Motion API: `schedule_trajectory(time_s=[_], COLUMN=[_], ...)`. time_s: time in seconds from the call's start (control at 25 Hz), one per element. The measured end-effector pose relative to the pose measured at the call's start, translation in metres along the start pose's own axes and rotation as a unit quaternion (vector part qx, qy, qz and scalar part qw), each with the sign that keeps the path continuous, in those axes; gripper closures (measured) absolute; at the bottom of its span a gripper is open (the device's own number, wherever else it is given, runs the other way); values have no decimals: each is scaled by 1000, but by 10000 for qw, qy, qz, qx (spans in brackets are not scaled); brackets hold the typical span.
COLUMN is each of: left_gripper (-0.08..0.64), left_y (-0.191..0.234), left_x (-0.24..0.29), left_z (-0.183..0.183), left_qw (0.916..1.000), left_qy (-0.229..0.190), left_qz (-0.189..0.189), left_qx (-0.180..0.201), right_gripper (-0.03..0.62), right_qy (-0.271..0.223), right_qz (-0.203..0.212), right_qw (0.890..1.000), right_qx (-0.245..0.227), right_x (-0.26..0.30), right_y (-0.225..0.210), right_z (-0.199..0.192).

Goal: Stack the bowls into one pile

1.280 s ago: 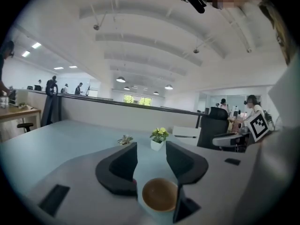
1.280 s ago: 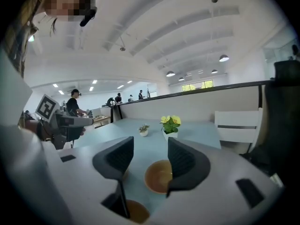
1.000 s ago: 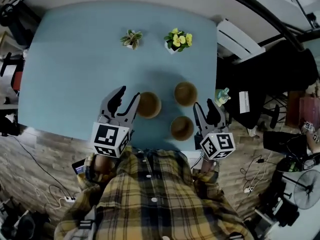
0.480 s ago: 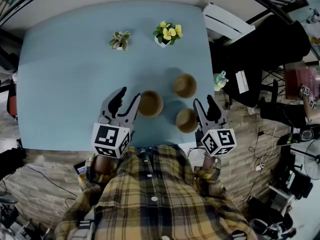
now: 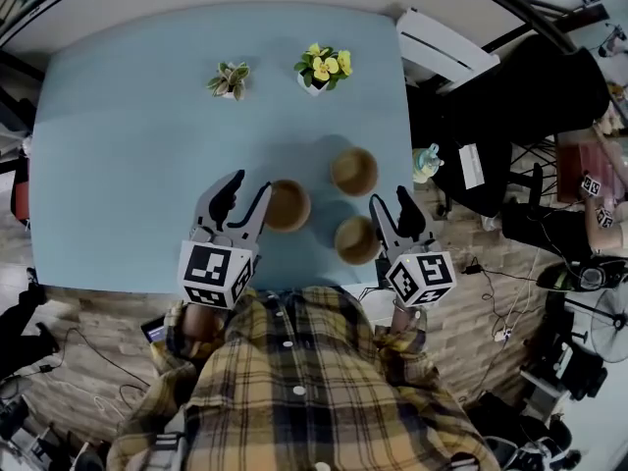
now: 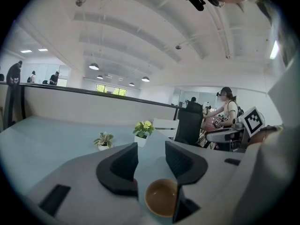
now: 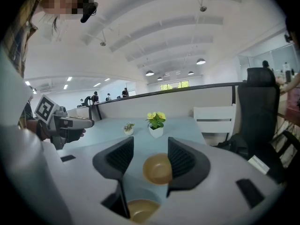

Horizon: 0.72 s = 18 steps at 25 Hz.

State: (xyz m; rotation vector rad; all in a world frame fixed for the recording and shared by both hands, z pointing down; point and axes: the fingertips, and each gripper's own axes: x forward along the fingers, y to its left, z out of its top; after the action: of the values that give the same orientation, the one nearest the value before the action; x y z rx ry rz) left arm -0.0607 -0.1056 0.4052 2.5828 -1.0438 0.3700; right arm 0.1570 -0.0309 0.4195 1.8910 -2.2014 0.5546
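- The worktop (image 5: pixel 137 135) was pale blue, and three brown bowls sat apart from one another in its near right part, none stacked on another.
- The left bowl (image 5: pixel 287 205) stood upright a little in from the near edge, roughly midway along it.
- The far bowl (image 5: pixel 354 171) stood to the right of it and further from the near edge, close to the right edge.
- The near bowl (image 5: pixel 357 239) stood closest to the near right corner, below the far bowl in the head view.
- The left gripper (image 5: pixel 253 183) hovered over the near edge with its jaws spread apart and nothing clamped. Its right finger lay just beside the left bowl's rim.
- In the left gripper view that bowl (image 6: pixel 161 198) showed low in the gap between the jaws, its right rim hidden behind the right jaw. I could not tell whether jaw and bowl touched.
- The right gripper (image 5: pixel 387 197) was also spread wide and gripped nothing. It hung at the near right corner, with its left finger just beside the near bowl.
- In the right gripper view the far bowl (image 7: pixel 158 168) showed in the gap between the jaws, and the near bowl (image 7: pixel 140 210) showed lower down, under their base.
- A yellow-flowered plant (image 5: pixel 319 67) and a small leafy plant (image 5: pixel 229 79), both in white pots, stood side by side near the far edge, well apart from the bowls.
- The person's plaid shirt (image 5: pixel 294 381) filled the bottom of the head view.
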Motion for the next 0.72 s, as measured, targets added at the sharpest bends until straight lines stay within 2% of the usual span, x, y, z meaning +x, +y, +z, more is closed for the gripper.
schedule_trajectory(time_s=[0.36,0.72], left_gripper=[396,399], left_y=[-1,-6], left_x=[3,3], left_z=[-3,-10], left_qw=[9996,9992], left_qy=[12,84], left_qz=[278,380], left_qx=[-61,-29], right_gripper=[382,382], right_qy=[271,727], right_qz=[161,304], right_qw=[9995,9967], right_qx=[-32,-181], right_x=[9,27], right_y=[-16,-28], right_z=[-7,-29])
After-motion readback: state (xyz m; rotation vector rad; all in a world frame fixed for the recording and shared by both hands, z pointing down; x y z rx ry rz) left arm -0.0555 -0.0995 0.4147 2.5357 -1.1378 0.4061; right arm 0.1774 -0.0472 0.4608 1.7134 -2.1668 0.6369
